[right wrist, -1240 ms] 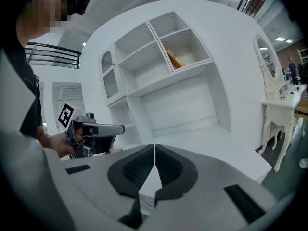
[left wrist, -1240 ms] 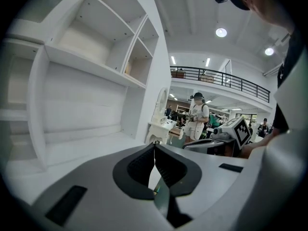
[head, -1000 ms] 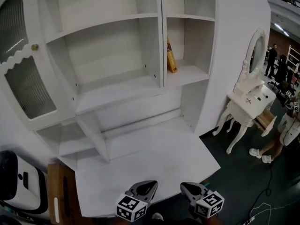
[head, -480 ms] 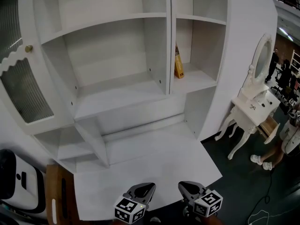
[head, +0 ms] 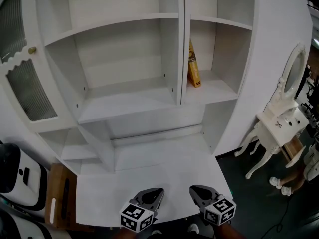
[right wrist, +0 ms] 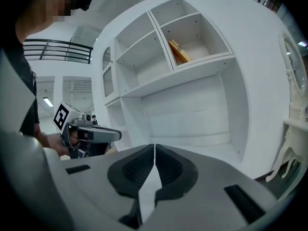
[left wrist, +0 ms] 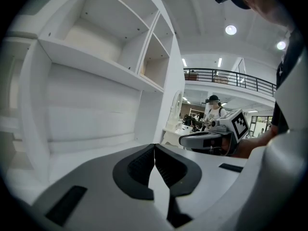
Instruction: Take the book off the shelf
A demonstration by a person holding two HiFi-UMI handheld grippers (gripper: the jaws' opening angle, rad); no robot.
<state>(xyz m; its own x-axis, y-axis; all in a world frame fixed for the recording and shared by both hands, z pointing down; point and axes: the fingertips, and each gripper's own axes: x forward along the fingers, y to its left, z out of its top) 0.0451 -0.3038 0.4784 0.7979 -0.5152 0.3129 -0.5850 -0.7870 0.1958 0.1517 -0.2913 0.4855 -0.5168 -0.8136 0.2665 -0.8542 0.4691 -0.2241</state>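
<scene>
White shelf unit (head: 124, 103) filled most of the head view, with open compartments in two columns. Its flat desk top (head: 164, 168) spread below, across the lower centre of the frame. A door with ribbed glass (head: 22, 83) stood at the left edge. A white dressing table (head: 279, 128) with an oval mirror sat on the dark floor at the right edge.

Left gripper (head: 155, 192) and right gripper (head: 195, 189) were side by side at the bottom centre, over the near edge of the desk top, with their tips towards the shelves. Both were well apart from the shelves. In each gripper's own view the jaws were pressed together with nothing between them.

Book (head: 194, 66), yellow-brown, stood in the right-hand column, upper centre-right of the head view. It was on the middle shelf board and leaned against the compartment's left wall. Neither gripper touched it.
</scene>
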